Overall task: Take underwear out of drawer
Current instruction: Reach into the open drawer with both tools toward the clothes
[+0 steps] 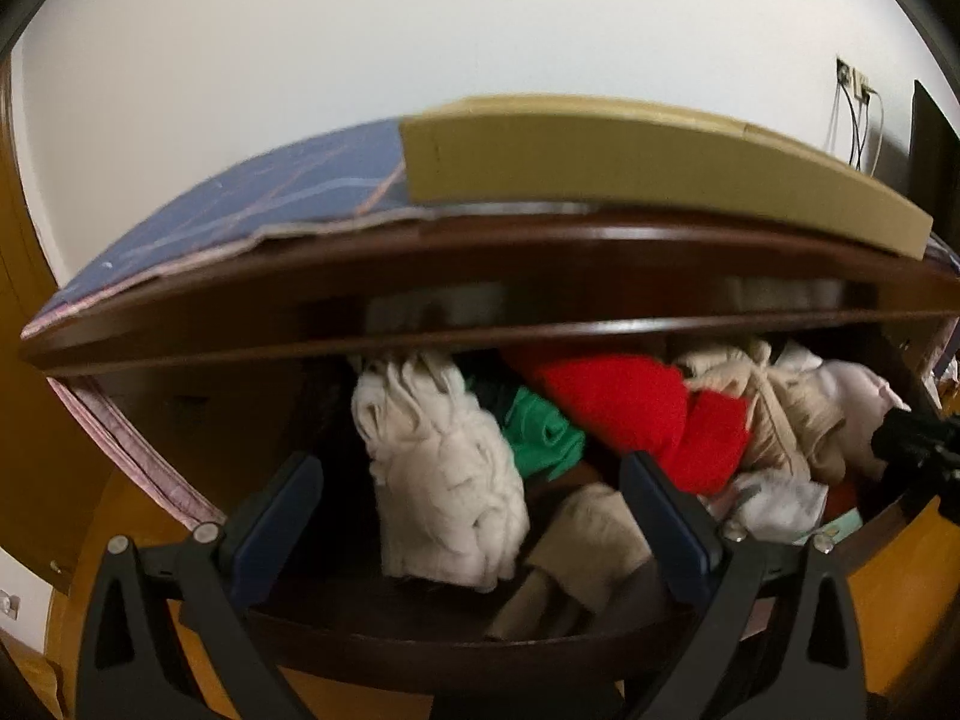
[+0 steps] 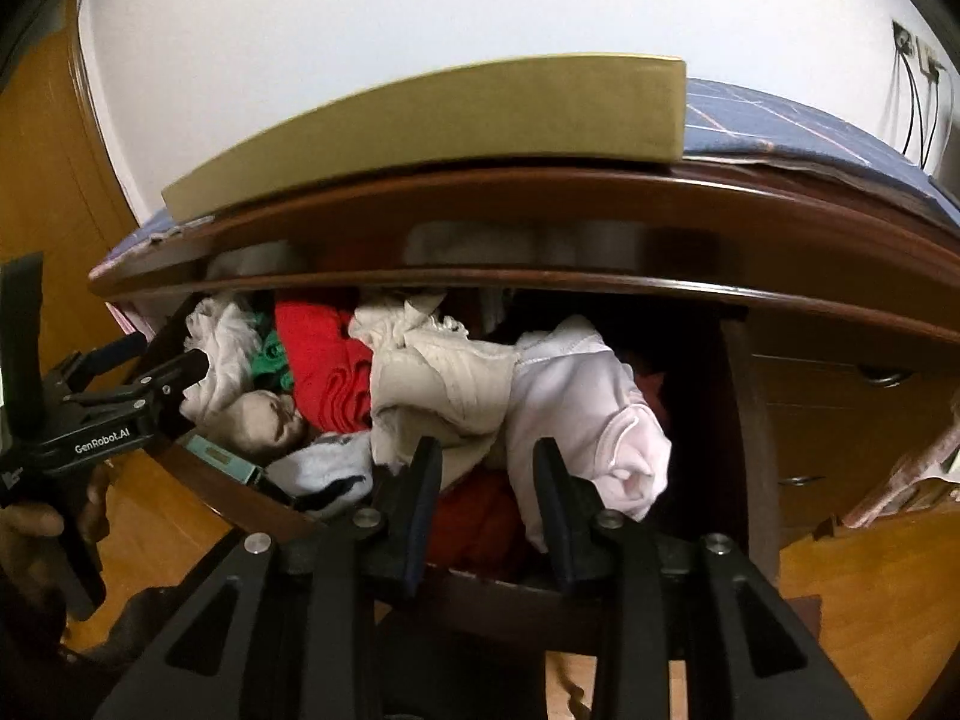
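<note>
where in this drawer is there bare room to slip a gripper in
Bare dark floor at the drawer's left end, between its side wall and the white bundle. From there rightward it is crowded: green garment, red garment, beige clothes heaped together.

The left gripper tilts downward with fingers spread wide, while the right gripper tilts downward with fingers narrowed.

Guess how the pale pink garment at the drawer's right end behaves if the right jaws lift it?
The pale pink garment is probably floppy: it lies crumpled, so it should drape and unfold. Likely light, being thin cloth. It touches the beige garment, so that might drag along.
</note>
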Available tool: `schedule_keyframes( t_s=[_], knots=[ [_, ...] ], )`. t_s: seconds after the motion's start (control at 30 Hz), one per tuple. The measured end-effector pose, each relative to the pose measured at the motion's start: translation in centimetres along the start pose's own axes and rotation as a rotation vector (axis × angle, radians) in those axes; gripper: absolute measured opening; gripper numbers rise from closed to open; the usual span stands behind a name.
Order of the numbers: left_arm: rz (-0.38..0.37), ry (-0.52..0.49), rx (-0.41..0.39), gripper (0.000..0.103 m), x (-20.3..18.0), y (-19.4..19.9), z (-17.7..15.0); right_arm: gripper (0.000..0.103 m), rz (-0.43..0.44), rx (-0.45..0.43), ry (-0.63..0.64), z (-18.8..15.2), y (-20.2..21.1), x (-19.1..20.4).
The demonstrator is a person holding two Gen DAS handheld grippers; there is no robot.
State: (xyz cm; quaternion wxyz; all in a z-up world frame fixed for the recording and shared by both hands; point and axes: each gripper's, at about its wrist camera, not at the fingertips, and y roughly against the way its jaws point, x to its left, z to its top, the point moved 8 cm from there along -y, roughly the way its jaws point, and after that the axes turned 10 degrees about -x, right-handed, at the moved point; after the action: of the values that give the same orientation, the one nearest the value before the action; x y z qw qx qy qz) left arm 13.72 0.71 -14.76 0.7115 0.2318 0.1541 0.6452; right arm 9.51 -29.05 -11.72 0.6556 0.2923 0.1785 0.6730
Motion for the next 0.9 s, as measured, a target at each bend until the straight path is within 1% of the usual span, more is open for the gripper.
schedule_keyframes(
  t_s=[0.1,0.2,0.3,0.43,0.57,0.7,0.83,0.9],
  knots=[
    [0.002,-0.024,0.033,0.101,0.0,-0.4,-0.6,0.035,-0.011,0.048,-0.012,0.3,-0.6,-0.1],
    [-0.021,0.003,0.056,0.101,0.3,-0.4,-1.0,0.035,-0.027,0.074,-0.015,-0.6,-0.9,0.3],
    [-0.022,0.024,0.077,0.101,0.7,0.1,-1.5,0.035,-0.030,0.093,-0.020,-1.0,-1.3,0.5],
    [-0.040,0.025,0.080,0.101,0.7,1.0,-2.3,0.035,-0.019,0.120,-0.028,-1.4,-1.7,0.8],
    [-0.057,0.013,0.111,0.101,0.7,1.8,-3.2,0.035,0.000,0.144,-0.039,-1.9,-1.5,0.9],
    [-0.099,0.008,0.150,0.101,0.3,2.6,-4.4,0.036,0.023,0.168,-0.043,-2.5,-0.9,1.1],
    [-0.100,-0.005,0.156,0.101,0.2,3.3,-4.6,0.036,0.028,0.181,-0.049,-2.9,-0.4,1.1],
    [-0.079,-0.005,0.145,0.101,0.4,3.7,-4.9,0.036,0.024,0.184,-0.044,-2.7,-0.6,1.1]
  ],
)
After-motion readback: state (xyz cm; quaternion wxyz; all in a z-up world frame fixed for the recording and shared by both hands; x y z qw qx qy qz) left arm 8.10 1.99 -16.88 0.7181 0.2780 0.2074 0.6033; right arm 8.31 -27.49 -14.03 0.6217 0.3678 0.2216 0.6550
